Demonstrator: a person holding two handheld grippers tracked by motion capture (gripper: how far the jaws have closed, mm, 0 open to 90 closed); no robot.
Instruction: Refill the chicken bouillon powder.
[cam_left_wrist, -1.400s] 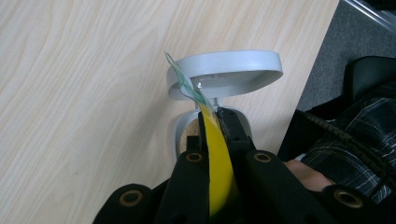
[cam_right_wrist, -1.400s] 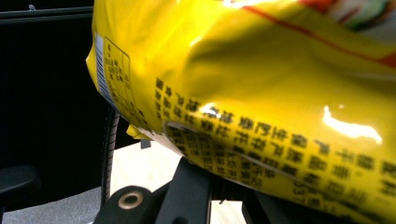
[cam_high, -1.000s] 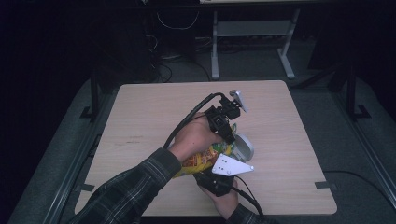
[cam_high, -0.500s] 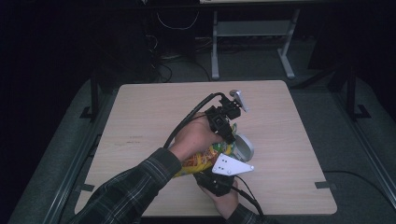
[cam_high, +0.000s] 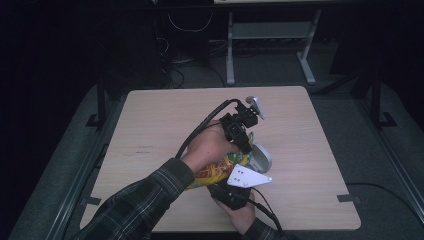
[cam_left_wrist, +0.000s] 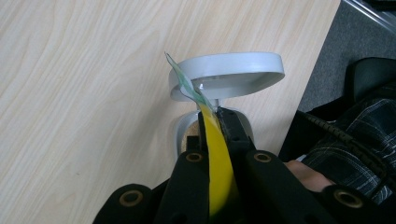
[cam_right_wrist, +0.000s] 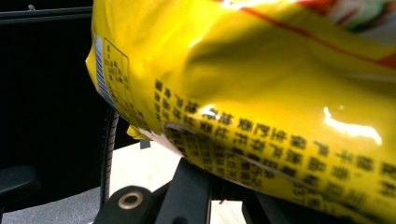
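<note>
Yellow foil marks the work piece: a snack bag (cam_high: 216, 172) held above the near middle of the wooden bench (cam_high: 150, 130), between both hands. The left claw (cam_left_wrist: 215, 122) is clamped on the bag's flattened top seam; in the left gripper view the yellow film runs edge-on between the two black jaws and ends in a crumpled clear-green corner above them. The right claw (cam_high: 235, 192) sits low at the near side of the bag. Its jaws are hidden behind the printed foil in the right gripper view, so the grip cannot be confirmed by sight; it reads as closed on the bag's lower part.

Judged purpose of the hold: one claw pins the seam while the other anchors the body, which sets the bag up for tearing open or for tipping toward the grey bowl (cam_high: 260, 156). The bowl rests on the bench directly under the seam, just beside the left claw, so any contents would drop into it.

Surroundings: black cables (cam_high: 200, 132) loop from the left gripper across the bench. A plaid sleeve (cam_high: 145, 200) crosses the near left corner. A white frame (cam_high: 270, 45) stands on the floor beyond the far edge.

Obstructions: the bowl rim lies close to the left jaws, and the cable loop may snag during a pull.
</note>
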